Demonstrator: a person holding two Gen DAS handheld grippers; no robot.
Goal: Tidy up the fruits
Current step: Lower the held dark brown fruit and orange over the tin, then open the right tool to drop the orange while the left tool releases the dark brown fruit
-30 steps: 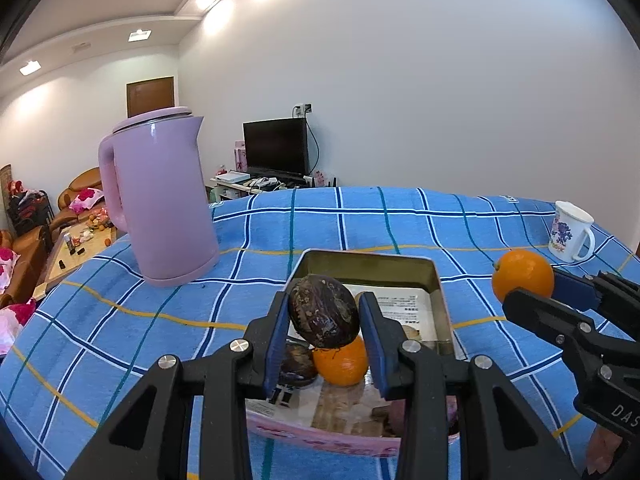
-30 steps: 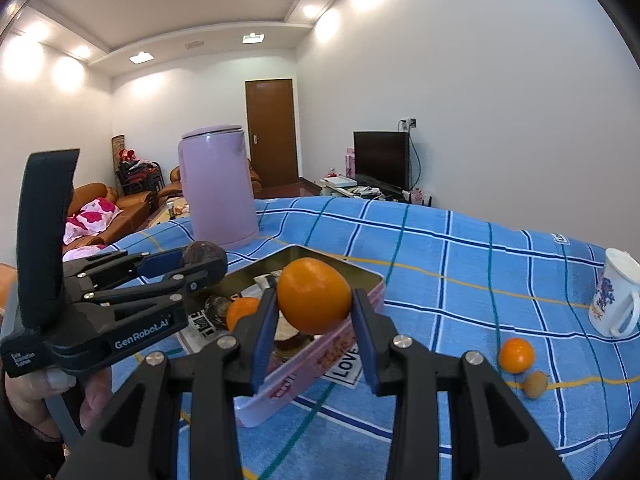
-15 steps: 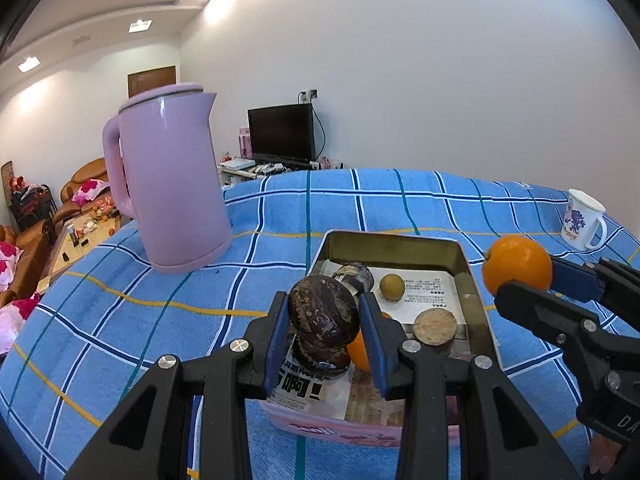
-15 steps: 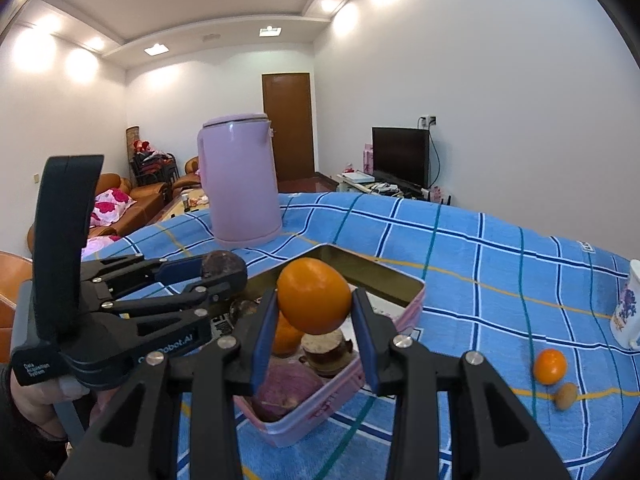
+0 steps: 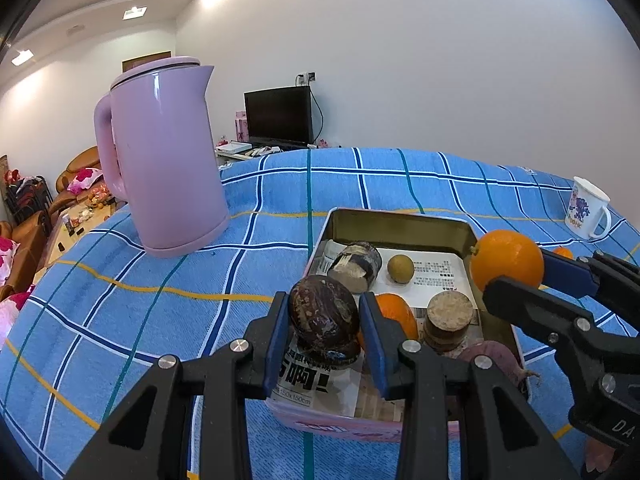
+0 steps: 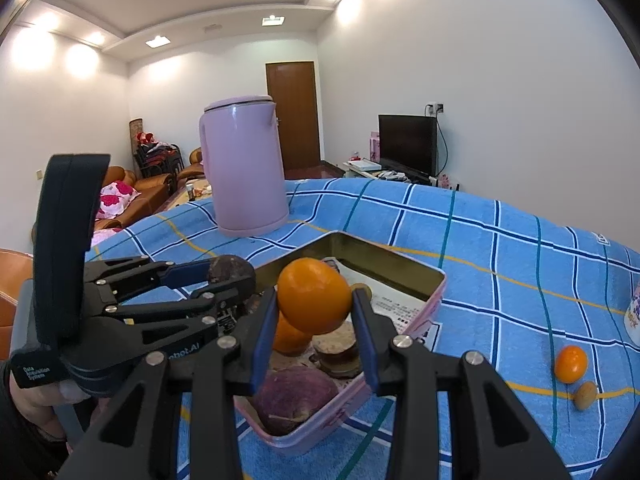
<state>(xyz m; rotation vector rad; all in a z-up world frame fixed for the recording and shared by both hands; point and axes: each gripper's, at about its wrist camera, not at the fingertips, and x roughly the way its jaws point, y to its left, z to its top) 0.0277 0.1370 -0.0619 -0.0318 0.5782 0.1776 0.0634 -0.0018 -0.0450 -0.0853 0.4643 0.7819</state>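
Note:
My left gripper (image 5: 323, 316) is shut on a dark purple-brown passion fruit (image 5: 323, 318) and holds it above the near left corner of a pink tin box (image 5: 344, 426). My right gripper (image 6: 314, 312) is shut on an orange (image 6: 314, 295) above the same tin box (image 6: 434, 300); that orange also shows in the left wrist view (image 5: 506, 260). In the box lie another orange (image 5: 394, 314), a small brown fruit (image 5: 400, 268), two cut brown root pieces (image 5: 356, 266) and a purple fruit (image 6: 294, 398).
A tall lilac kettle (image 5: 164, 156) stands on the blue checked cloth (image 5: 120, 300) left of the box. A small orange (image 6: 570, 364) and a small brown fruit (image 6: 586, 394) lie on the cloth at the right. A white mug (image 5: 586, 208) stands far right.
Both grippers have moved forward over the tin box with their fruits still held. The box and the kettle now look closer and more of the box's contents shows.

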